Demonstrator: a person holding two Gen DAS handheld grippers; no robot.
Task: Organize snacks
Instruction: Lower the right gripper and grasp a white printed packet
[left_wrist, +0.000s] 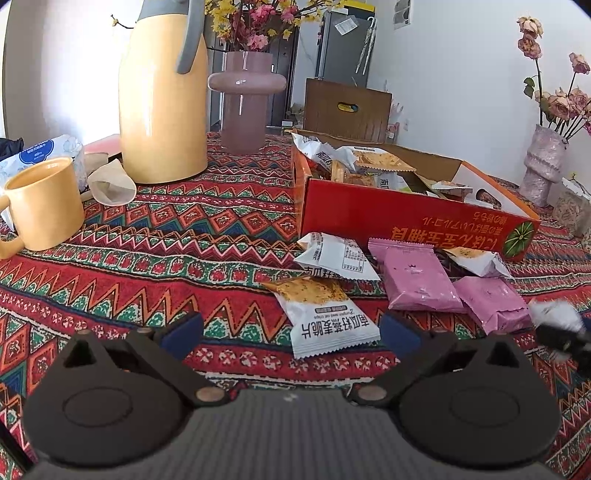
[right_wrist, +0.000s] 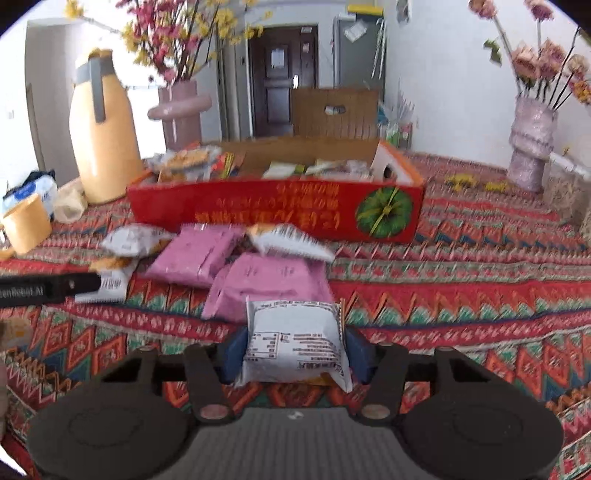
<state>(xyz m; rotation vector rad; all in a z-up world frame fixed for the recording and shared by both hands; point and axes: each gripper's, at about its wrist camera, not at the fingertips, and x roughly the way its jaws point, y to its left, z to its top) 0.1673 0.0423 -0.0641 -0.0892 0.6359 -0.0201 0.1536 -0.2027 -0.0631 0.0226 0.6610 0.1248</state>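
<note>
Between the blue pads of the right gripper (right_wrist: 293, 349) we find a white snack packet (right_wrist: 295, 343), printed back upward, clamped across its width, its long axis running straight ahead along the fingers toward the red box (right_wrist: 277, 212). We judge this packet lifted or about to be lifted from the patterned tablecloth (right_wrist: 461, 280); the blur in the right wrist view prevents us confirming clearance. The box lies directly ahead of the right jaws, well apart from them, open at the top with its long side facing us and other packets already inside. Between the held packet and the box sit the two pink packets (right_wrist: 229, 266) and further white ones, so the carry must, in our judgement, pass above that loose pile and over the near wall before release. The left gripper (left_wrist: 291, 328) has its jaws wide apart and empty, low over the cloth, with a white crisp packet (left_wrist: 325, 314) lying just ahead between the fingertips, its long axis roughly in line with the fingers, not touched by either pad. We rate the right hand as the one committed to the coming move; the left is positioned for the next pick. The yellow mug (left_wrist: 44, 203) and yellow flask (left_wrist: 162, 96) stand well left of the path.
</note>
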